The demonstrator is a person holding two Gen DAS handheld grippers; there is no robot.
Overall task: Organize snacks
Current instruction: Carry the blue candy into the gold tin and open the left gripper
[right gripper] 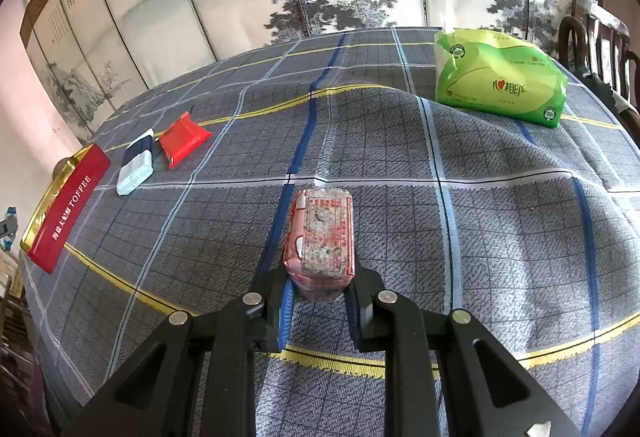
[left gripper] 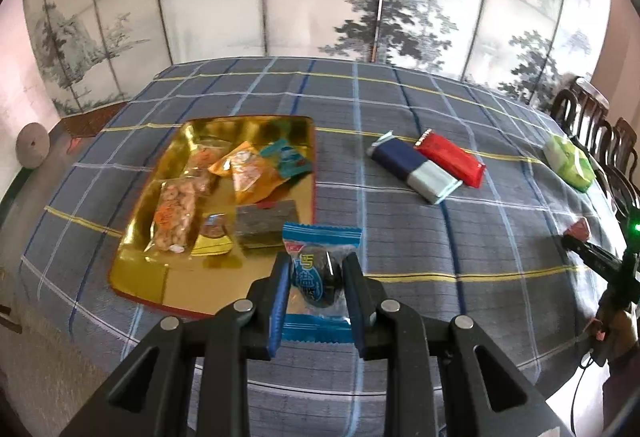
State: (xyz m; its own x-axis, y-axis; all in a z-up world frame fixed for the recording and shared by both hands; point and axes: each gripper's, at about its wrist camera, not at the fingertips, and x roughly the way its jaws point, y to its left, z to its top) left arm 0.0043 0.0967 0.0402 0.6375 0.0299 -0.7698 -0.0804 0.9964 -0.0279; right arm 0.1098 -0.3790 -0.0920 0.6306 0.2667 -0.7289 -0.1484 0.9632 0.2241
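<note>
The left gripper [left gripper: 316, 277] is pinching a blue-wrapped dark sweet [left gripper: 318, 273] by its middle and holds it just above the checked tablecloth [left gripper: 440, 245], beside the near right corner of the gold tin tray [left gripper: 136, 277], which already carries several packets, among them a clear bag of nuts [left gripper: 174, 215] and an orange sachet [left gripper: 248, 173]. The right gripper [right gripper: 320, 285] is clamped on the near end of a pink-wrapped block [right gripper: 322, 237], most of which sticks out forward over the cloth; whether the block rests on the cloth or hangs clear I cannot tell. A navy and pale blue bar [left gripper: 414, 167] and a red bar [left gripper: 450, 157] lie side by side on the cloth, well apart from the tray, and a green tissue pack [right gripper: 500, 81] sits at the far right. The risks, as I judge them: the slick wrapper could slide out of the left pads if the sweet is swung towards the tray, dropping it short on the cloth or on the rim; letting go too near the tray's edge might leave it propped on the rim; the pink block, held only at one end, may pivot and droop or slip when lifted; and the rumpled cloth could snag a low pass and drag the two bars
</note>
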